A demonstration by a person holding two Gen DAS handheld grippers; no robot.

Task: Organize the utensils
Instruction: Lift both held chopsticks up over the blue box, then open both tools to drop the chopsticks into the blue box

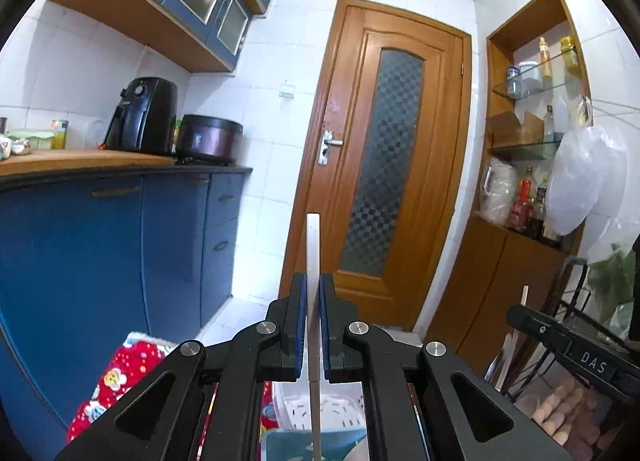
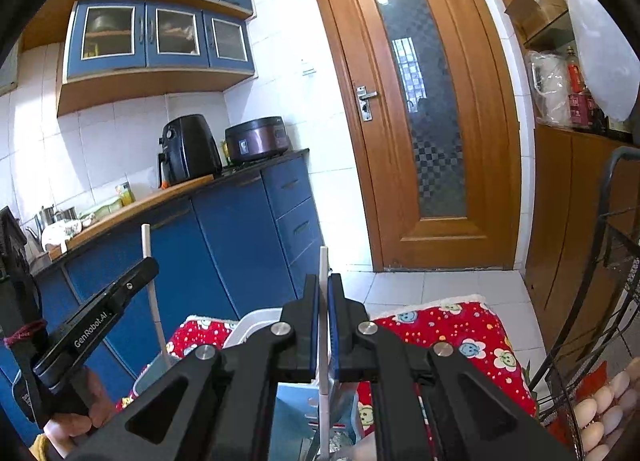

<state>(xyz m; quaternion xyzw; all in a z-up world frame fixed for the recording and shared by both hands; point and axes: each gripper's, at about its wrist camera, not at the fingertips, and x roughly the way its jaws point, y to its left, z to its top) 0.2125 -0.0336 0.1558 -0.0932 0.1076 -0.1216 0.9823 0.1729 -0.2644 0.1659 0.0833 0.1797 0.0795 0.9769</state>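
2 handheld grippers each clamp a thin white utensil handle upright between blue pads in a blue-cabinet kitchen: the left gripper (image 1: 313,301) pinches a flat white stick (image 1: 313,245), the right gripper (image 2: 323,301) a slimmer white handle (image 2: 323,269). Only the right wrist view shows the eggs (image 2: 600,417) in a wire rack to its right; only the left view shows glass shelves (image 1: 532,85) of bottles. Beneath both tools lies a white slotted basket (image 1: 296,409) on red patterned cloth (image 2: 460,333)

"GenRobot.AI" – left gripper (image 2: 148,261); "DAS" – right gripper (image 1: 520,311)
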